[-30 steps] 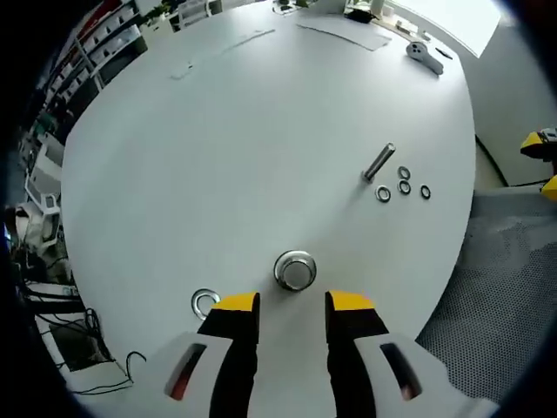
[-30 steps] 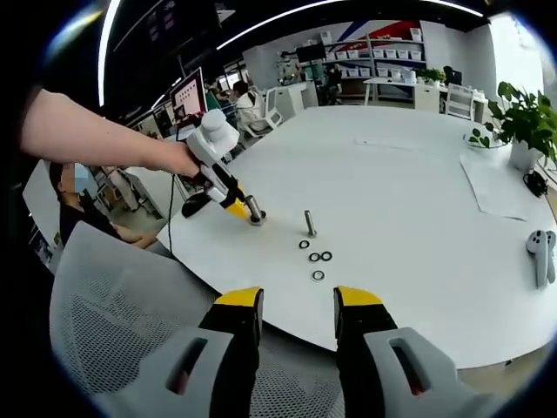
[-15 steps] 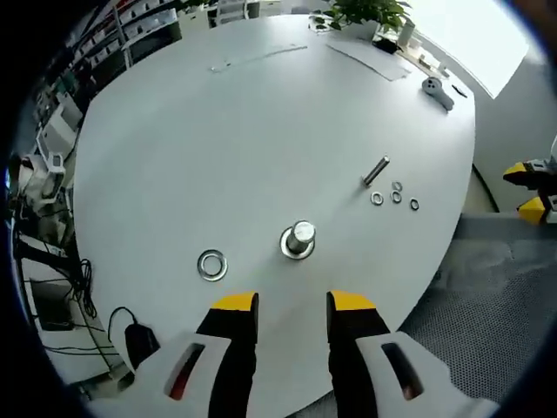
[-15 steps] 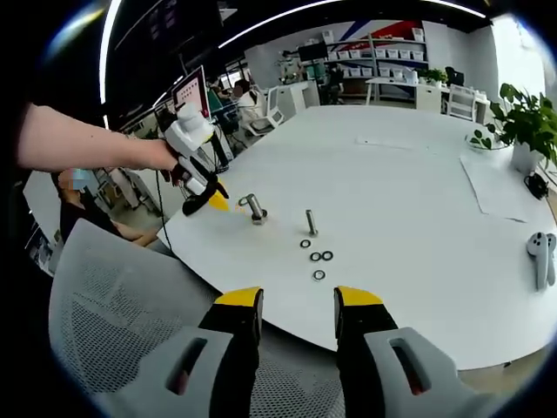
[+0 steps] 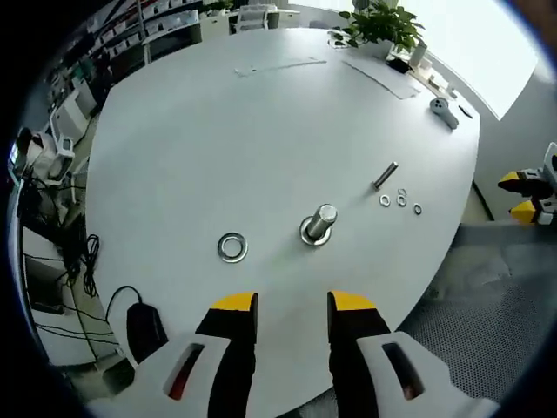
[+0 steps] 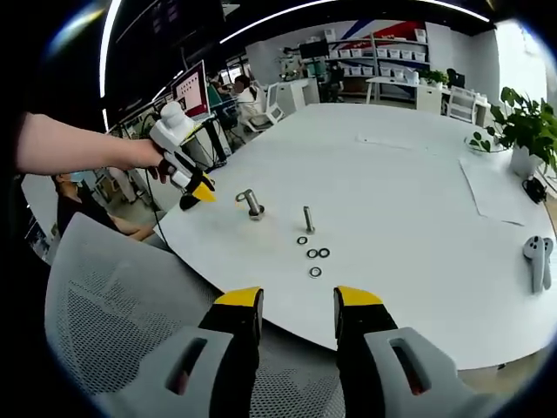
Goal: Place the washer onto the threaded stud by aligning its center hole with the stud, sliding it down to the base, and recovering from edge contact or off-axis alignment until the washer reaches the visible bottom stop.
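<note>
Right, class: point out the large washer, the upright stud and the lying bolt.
large washer (image 5: 232,247), left gripper view, on its metal ring.
upright stud (image 5: 321,221), left gripper view, on its shaft.
lying bolt (image 5: 385,176), left gripper view, mid-shaft.

Table (image 5: 261,131): smooth matt white top. Threaded stud (image 5: 320,225), large washer (image 5: 232,247), small washers (image 5: 400,201) & bolt (image 5: 385,175): bright shiny metal. Left gripper (image 5: 291,306) & right gripper (image 6: 293,301): glossy yellow plastic tips, pale grey plastic bodies. Chair back (image 6: 122,348): grey open-weave mesh, rough-looking.

Both tongs (image 5: 291,313) (image 6: 296,313) have grey-white bodies and black, yellow-tipped jaws.
</note>
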A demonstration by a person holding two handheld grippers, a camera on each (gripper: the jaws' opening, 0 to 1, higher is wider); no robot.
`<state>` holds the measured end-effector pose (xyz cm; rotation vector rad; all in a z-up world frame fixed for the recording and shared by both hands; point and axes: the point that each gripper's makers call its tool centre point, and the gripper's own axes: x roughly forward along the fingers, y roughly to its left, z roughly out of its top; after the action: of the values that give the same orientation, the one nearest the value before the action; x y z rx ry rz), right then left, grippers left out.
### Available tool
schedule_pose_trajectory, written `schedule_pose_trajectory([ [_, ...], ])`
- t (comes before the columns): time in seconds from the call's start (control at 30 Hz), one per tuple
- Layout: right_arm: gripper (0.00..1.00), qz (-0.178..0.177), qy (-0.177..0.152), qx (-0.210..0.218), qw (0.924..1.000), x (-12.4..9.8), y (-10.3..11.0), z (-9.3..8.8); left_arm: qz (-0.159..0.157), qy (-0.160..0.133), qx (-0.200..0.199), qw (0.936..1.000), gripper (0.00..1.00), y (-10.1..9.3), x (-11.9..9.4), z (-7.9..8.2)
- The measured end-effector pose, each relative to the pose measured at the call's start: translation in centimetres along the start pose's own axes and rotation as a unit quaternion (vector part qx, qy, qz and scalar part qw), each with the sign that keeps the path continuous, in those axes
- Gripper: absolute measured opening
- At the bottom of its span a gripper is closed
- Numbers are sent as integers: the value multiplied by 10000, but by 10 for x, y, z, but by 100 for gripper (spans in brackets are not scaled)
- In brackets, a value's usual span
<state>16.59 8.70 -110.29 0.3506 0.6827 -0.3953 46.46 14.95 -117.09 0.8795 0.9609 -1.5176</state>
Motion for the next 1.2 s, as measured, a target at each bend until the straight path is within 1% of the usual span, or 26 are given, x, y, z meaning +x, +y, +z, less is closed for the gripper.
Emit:
schedule_pose_trajectory([
  [0.2,35,-66,119,-60,9999,0,-2,-4,-97,-110,60,9999,30,5,5,7],
  [0.3,35,-203,139,-92,9997,0,-8,-5,-153,-194,56,9997,30,5,6,11],
  [0.47,35,-272,228,-120,9993,-1,-10,-8,-183,-233,139,9995,30,5,6,12],
  [0.6,35,-298,246,-110,9992,-2,-11,-8,-188,-305,119,9993,30,11,4,10],
  [0.77,35,-320,259,-156,9990,-2,-13,-9,-162,-384,5,9991,30,32,6,9],
  [0.83,35,-361,220,-107,9990,-2,-15,-8,-141,-393,-42,9991,30,25,7,10],
  [0.9,35,-381,253,-85,9989,-1,-17,-10,-135,-366,-28,9992,30,25,8,10],
  [0.97,35,-390,246,-85,9989,-2,-17,-9,-113,-314,20,9994,30,28,12,11],
  [1.07,35,-410,206,-35,9989,-3,-19,-9,-62,-270,-34,9996,30,35,17,13],
  [1.2,35,-371,176,8,9992,-3,-17,-8,127,-293,-117,9994,30,47,25,16],
])
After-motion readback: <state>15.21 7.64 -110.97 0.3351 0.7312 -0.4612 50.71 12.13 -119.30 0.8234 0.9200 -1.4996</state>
